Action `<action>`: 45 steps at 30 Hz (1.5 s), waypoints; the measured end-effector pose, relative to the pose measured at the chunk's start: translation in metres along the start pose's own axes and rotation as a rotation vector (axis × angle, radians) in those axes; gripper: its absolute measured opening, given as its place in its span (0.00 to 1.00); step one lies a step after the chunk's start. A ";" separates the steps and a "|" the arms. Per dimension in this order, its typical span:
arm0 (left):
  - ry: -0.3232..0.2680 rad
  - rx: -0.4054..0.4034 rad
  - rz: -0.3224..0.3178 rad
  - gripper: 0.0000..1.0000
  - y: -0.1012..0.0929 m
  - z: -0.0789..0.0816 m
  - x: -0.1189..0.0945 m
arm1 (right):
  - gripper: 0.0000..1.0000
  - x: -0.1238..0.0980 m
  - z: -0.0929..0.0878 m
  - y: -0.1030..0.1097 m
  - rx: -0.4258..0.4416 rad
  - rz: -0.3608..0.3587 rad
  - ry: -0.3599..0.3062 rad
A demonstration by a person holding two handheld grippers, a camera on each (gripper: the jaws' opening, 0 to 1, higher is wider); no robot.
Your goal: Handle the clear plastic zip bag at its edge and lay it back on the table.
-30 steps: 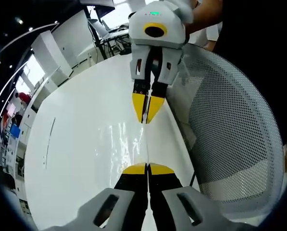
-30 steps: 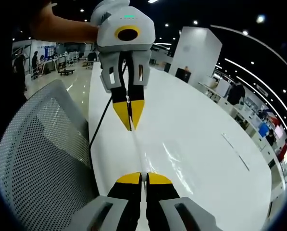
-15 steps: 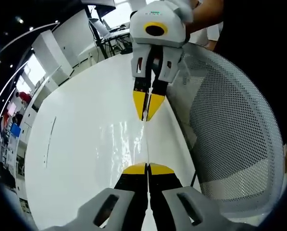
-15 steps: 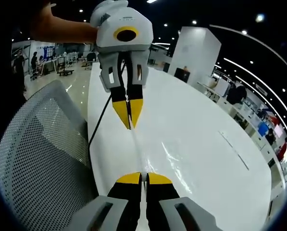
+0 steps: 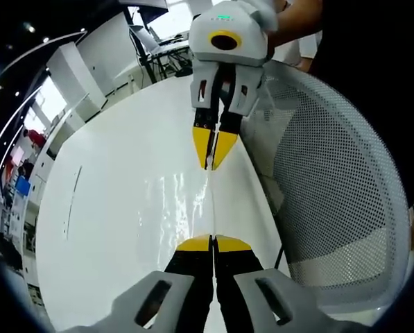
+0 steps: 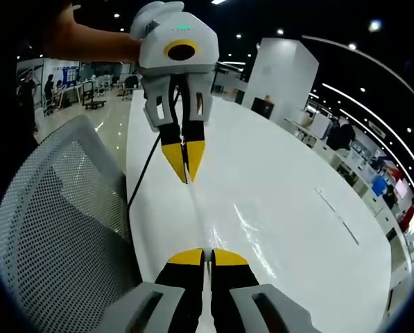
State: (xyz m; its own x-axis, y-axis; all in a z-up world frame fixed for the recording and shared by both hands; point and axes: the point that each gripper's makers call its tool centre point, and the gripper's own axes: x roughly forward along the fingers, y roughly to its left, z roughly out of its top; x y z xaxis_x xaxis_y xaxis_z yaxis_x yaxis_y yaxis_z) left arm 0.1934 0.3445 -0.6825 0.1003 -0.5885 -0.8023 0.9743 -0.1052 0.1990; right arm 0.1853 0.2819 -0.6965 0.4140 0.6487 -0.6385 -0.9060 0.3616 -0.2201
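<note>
The clear plastic zip bag (image 5: 182,208) hangs stretched between my two grippers above the white table (image 5: 102,229), its film glinting. My left gripper (image 5: 213,238) is shut on the bag's edge at the bottom of the left gripper view. Facing it, the right gripper (image 5: 210,166) is shut on the opposite end of the same edge. In the right gripper view the bag (image 6: 245,222) runs from my right gripper (image 6: 204,252) up to the left gripper (image 6: 186,180), both shut on its edge. A hand holds each gripper from behind.
A white mesh chair (image 5: 331,180) stands close along the table's near edge, also seen as the mesh chair (image 6: 61,236) in the right gripper view. A thin dark cable (image 6: 143,180) drops at that edge. A thin line (image 5: 71,201) marks the tabletop. Desks and people fill the hall behind.
The two grippers have drawn slightly farther apart, pulling the bag's edge a little tauter. Both stay shut on it.
</note>
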 end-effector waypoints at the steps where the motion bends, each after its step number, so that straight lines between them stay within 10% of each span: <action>1: 0.000 0.000 0.000 0.00 0.000 0.000 0.000 | 0.00 0.000 0.000 0.000 0.000 0.000 0.000; 45: 0.000 -0.017 0.007 0.00 0.004 -0.004 -0.002 | 0.00 -0.001 -0.005 -0.004 0.015 -0.010 -0.003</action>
State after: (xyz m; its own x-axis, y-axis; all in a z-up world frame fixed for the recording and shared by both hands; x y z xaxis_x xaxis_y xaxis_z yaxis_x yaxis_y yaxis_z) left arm 0.1979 0.3488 -0.6826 0.1071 -0.5889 -0.8011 0.9770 -0.0873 0.1948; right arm 0.1882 0.2765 -0.6982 0.4230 0.6472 -0.6342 -0.9006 0.3776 -0.2154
